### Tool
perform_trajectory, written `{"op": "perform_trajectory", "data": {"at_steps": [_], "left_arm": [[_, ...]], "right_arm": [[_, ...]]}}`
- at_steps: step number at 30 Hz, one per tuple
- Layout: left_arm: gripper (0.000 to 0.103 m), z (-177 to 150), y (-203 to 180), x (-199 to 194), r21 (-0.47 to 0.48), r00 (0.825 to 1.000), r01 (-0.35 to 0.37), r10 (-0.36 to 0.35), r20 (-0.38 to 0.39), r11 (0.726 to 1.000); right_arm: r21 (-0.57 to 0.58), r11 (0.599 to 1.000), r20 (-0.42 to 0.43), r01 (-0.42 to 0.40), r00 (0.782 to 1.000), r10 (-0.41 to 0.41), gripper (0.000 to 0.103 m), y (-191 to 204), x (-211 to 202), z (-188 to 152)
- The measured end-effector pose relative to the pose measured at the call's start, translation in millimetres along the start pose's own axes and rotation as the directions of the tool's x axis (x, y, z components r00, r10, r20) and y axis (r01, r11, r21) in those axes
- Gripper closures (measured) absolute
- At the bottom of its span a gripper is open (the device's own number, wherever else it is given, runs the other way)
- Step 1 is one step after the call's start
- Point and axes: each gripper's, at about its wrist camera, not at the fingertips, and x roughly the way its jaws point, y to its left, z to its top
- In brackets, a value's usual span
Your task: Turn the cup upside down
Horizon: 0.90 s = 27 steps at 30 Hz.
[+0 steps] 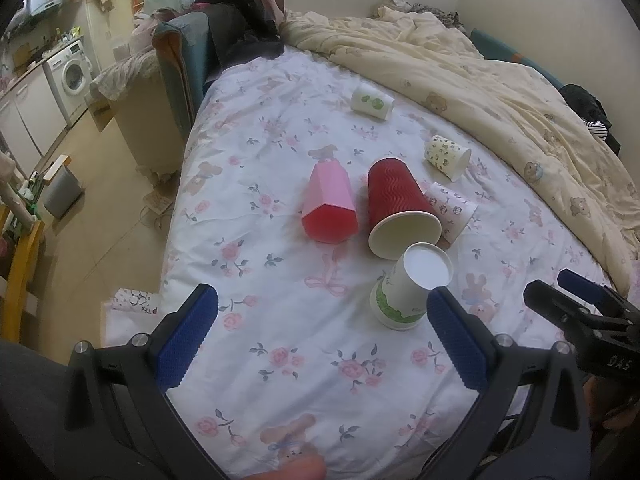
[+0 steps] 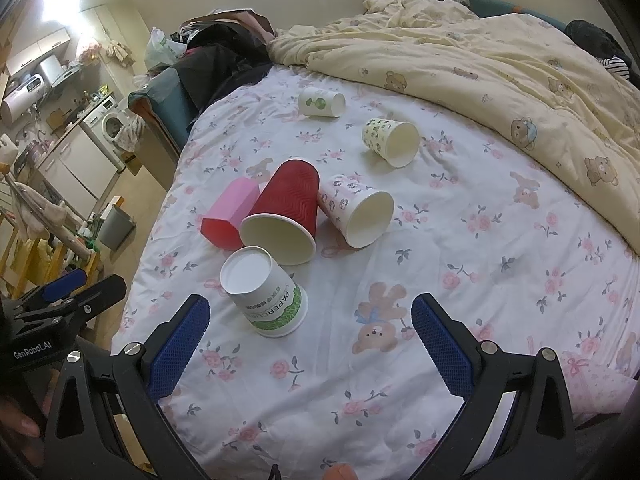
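A white paper cup with a green band (image 1: 408, 286) (image 2: 266, 294) stands upside down on the floral bed sheet, base up. Behind it lie on their sides a red ribbed cup (image 1: 398, 204) (image 2: 286, 210), a pink faceted cup (image 1: 330, 202) (image 2: 230, 214) and a white patterned cup (image 1: 454, 210) (image 2: 356, 210). My left gripper (image 1: 322, 334) is open and empty, just in front of and left of the upside-down cup. My right gripper (image 2: 310, 340) is open and empty, just in front of that cup.
Farther back lie a yellow-patterned cup (image 1: 448, 156) (image 2: 390, 140) and a white cup with green dots (image 1: 372, 101) (image 2: 322, 102). A cream duvet (image 1: 500, 80) (image 2: 500, 60) covers the right of the bed. The bed edge and floor (image 1: 112, 200) are at left.
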Motion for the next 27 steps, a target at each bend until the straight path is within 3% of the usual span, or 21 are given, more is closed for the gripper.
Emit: {"op": "perform_trajectory", "data": {"at_steps": [27], "left_arm": [[0.0, -7.0, -7.5, -1.5, -0.004, 1.0, 0.005, -0.005, 0.005, 1.0]], "right_arm": [[-0.008, 1.0, -0.004, -0.004, 1.0, 0.004, 0.0, 1.4, 1.1, -1.7]]}}
